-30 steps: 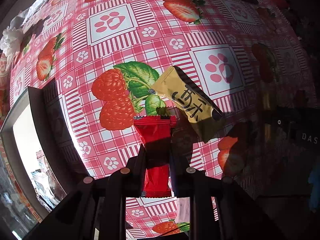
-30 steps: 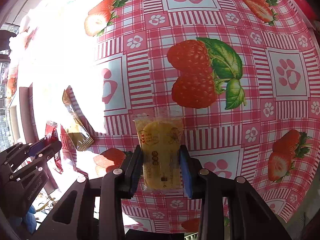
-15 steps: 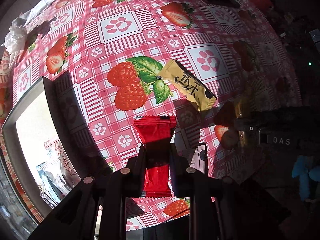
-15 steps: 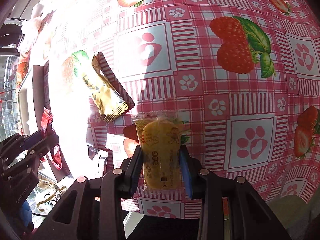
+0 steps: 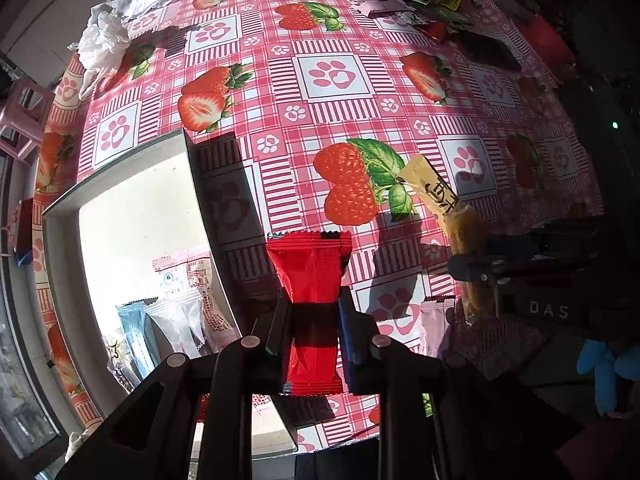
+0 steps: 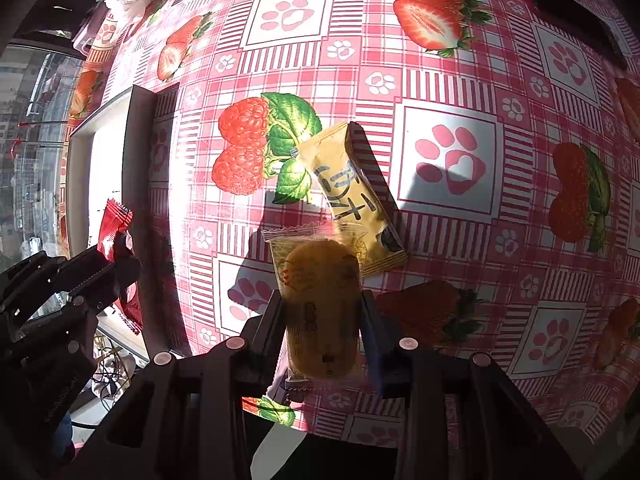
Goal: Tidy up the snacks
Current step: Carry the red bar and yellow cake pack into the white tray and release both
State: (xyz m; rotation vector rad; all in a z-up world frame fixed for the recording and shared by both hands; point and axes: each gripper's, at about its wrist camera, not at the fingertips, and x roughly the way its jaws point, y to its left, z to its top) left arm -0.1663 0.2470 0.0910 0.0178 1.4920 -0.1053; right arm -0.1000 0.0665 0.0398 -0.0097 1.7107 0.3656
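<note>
My left gripper [image 5: 313,306] is shut on a red snack packet [image 5: 310,280], held above the tablecloth just right of a white open box [image 5: 132,196] that holds several packets [image 5: 176,312]. My right gripper [image 6: 323,308] is shut on a clear packet with a yellow cake [image 6: 320,300], held above the table. A yellow packet with dark writing [image 6: 352,196] lies on the cloth just beyond it, and shows in the left wrist view [image 5: 434,188]. The left gripper [image 6: 96,276] with its red packet shows at the left of the right wrist view, over the box's edge [image 6: 138,152].
A strawberry and paw-print tablecloth [image 5: 336,76] covers the table. A pile of snack packets [image 5: 416,0] lies at the far right. Crumpled white paper [image 5: 108,36] lies at the far left. A pink packet [image 5: 434,324] lies near the table's front edge.
Both grippers have risen and pulled back from the table with their packets. The left one has moved toward the white box, more of which now shows; the right one has moved left near the yellow packet.
</note>
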